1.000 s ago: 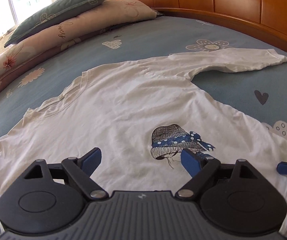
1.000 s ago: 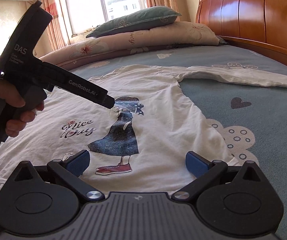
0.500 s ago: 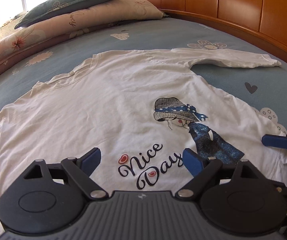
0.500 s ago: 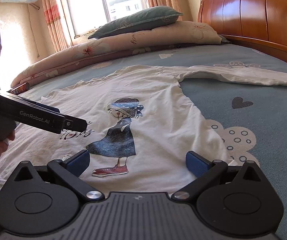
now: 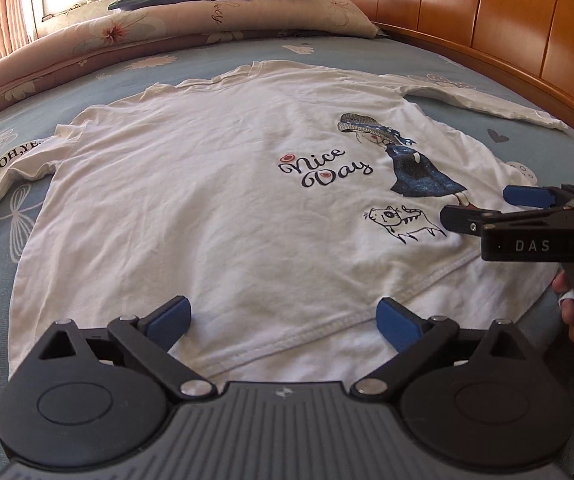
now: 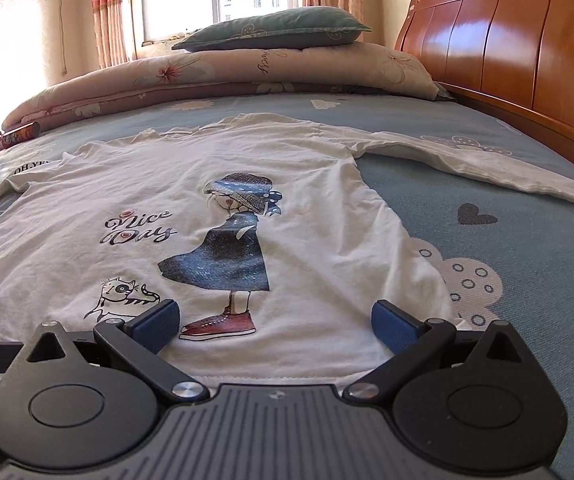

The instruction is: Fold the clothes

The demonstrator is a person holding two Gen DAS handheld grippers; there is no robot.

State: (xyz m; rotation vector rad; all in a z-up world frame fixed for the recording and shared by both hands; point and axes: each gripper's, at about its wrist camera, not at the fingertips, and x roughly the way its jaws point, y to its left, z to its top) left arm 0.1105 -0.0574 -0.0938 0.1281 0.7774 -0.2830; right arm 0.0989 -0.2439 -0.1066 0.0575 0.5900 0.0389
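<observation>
Here the white shirt [image 5: 215, 200] lies flat, print up, on the blue bed [image 5: 467, 116], while the left gripper [image 5: 283, 318], its fingers having just spread wide, and the right gripper [image 6: 275, 322], fingers released, hover empty above its hem.

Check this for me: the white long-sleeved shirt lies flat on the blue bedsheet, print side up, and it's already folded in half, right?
Not quite. The white long-sleeved shirt does lie flat on the blue bedsheet, print side up, but it is not folded: both sleeves are still spread out to the sides. The right wrist view shows it, and the left wrist view agrees.
</observation>
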